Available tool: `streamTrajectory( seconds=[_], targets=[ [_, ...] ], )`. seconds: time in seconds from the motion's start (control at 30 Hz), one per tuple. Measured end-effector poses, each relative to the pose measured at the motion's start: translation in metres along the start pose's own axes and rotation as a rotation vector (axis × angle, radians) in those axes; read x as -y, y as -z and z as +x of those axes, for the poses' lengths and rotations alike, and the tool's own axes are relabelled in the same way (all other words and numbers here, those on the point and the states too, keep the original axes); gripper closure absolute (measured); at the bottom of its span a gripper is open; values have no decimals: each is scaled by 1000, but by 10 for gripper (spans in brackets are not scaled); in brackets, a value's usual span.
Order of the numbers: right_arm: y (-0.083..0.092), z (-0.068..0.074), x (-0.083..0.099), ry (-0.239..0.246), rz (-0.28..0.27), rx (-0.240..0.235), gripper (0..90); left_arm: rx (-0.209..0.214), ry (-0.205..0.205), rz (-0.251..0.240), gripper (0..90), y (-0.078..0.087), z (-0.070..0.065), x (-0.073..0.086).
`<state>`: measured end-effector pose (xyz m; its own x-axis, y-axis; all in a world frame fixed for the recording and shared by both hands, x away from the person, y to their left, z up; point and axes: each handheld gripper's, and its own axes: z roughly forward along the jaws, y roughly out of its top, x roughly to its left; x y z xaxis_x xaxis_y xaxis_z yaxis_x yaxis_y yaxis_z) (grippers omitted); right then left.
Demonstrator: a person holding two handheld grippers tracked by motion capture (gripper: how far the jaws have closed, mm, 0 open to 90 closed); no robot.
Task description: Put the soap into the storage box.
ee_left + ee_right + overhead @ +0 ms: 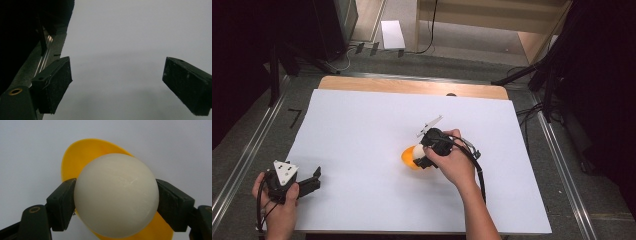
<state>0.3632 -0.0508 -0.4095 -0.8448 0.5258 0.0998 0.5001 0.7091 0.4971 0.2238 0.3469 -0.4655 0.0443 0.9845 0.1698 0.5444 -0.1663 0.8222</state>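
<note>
A white sheet [362, 130] covers the wooden table [412, 86].

Left hand-held gripper [117, 85] agape, right hand-held gripper [116, 202] clamped

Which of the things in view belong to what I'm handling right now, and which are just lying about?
In the job:
- white egg, clamped in the right tool
- yellow cup behind it

Lying about:
- left tool, open over the white sheet
- white box on the floor

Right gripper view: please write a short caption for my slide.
Right gripper shut on a white egg-shaped ball above a yellow dish on the white table sheet.
</note>
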Motion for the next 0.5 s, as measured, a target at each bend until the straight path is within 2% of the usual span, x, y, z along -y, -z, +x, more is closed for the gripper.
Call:
streamTrajectory(
  seconds=[0.5],
  targets=[
    [4, 0, 1, -12, -17, -3, 213, 1, 1, -1, 94, 0, 0, 0]
  ],
)
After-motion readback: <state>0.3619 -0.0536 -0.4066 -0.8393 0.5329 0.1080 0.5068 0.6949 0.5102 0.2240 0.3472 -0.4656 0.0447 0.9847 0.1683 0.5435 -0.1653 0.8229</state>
